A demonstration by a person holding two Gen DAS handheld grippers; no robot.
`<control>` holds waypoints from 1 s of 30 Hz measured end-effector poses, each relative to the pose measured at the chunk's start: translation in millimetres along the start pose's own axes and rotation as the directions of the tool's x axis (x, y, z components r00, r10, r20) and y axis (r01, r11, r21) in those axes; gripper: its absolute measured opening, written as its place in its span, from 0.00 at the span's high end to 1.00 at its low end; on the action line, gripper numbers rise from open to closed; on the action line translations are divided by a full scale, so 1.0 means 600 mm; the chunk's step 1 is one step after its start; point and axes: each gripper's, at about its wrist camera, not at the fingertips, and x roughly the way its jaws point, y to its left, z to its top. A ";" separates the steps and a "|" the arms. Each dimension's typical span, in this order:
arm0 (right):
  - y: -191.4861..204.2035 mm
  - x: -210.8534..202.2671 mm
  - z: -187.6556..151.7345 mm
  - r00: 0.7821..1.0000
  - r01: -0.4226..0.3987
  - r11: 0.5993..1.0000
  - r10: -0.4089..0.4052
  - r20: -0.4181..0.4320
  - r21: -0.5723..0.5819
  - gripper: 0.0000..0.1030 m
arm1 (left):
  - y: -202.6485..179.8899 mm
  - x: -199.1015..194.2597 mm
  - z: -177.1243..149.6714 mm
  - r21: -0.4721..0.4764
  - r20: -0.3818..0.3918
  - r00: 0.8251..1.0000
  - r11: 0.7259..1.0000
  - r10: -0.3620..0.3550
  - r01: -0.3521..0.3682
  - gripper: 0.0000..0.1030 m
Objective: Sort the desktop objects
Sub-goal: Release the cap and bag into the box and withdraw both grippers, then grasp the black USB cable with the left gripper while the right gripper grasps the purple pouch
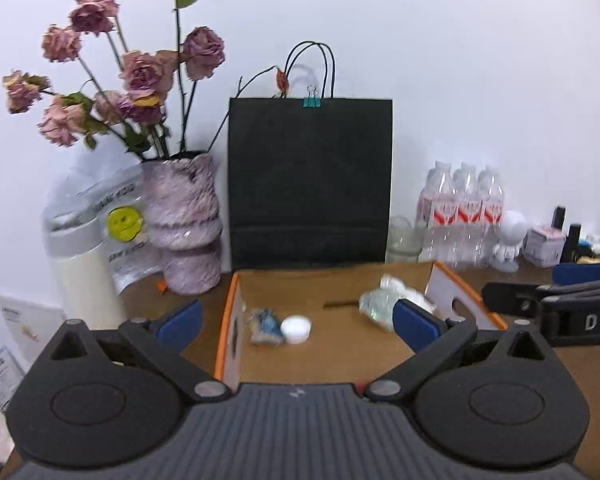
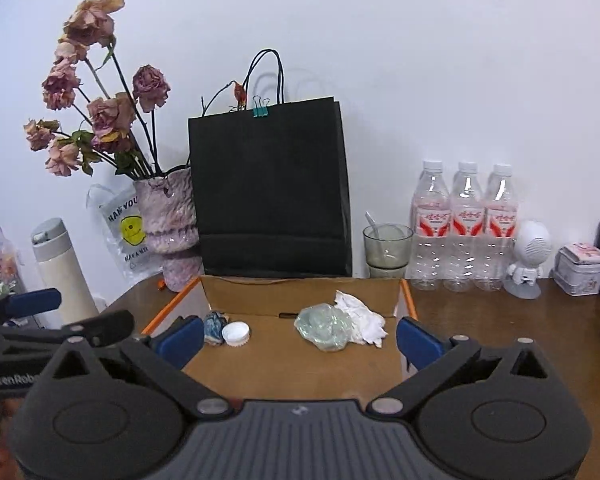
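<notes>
Against a white wall, the brown tabletop [image 2: 500, 320] carries an open cardboard box [image 2: 300, 360] already holding a bottle cap [image 2: 236, 333], crumpled plastic [image 2: 325, 327] and tissue [image 2: 360, 316]. Both tools, left tool [image 1: 296, 320] and right tool [image 2: 300, 338], are spread and empty; best approach the next stray item squarely before pinching.

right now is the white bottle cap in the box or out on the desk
In the cardboard box: the white bottle cap lies on its floor beside a blue crumpled wrapper.

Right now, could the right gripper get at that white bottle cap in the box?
Probably yes: the right gripper is open and empty, the white bottle cap lies uncovered in the open-topped cardboard box, beside a blue crumpled scrap.
</notes>
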 end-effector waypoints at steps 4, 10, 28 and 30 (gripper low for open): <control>0.004 -0.073 -0.077 0.999 0.015 1.000 -0.016 -0.046 -0.019 0.00 | -0.001 -0.070 -0.089 -0.023 -0.094 0.995 0.999 -0.045 0.043 0.00; 0.015 -0.172 -0.230 0.993 0.014 1.000 -0.016 -0.119 -0.022 0.00 | -0.021 -0.182 -0.235 -0.044 -0.139 0.986 0.995 -0.092 0.086 0.00; 0.010 -0.215 -0.314 0.993 -0.053 0.999 0.053 -0.107 0.003 0.57 | -0.045 -0.080 -0.232 -0.203 -0.176 0.969 0.969 -0.175 0.138 0.08; 0.010 -0.208 -0.315 0.991 -0.060 0.998 0.060 -0.117 -0.001 0.57 | -0.048 -0.039 -0.217 -0.221 -0.188 0.965 0.966 -0.181 0.138 0.12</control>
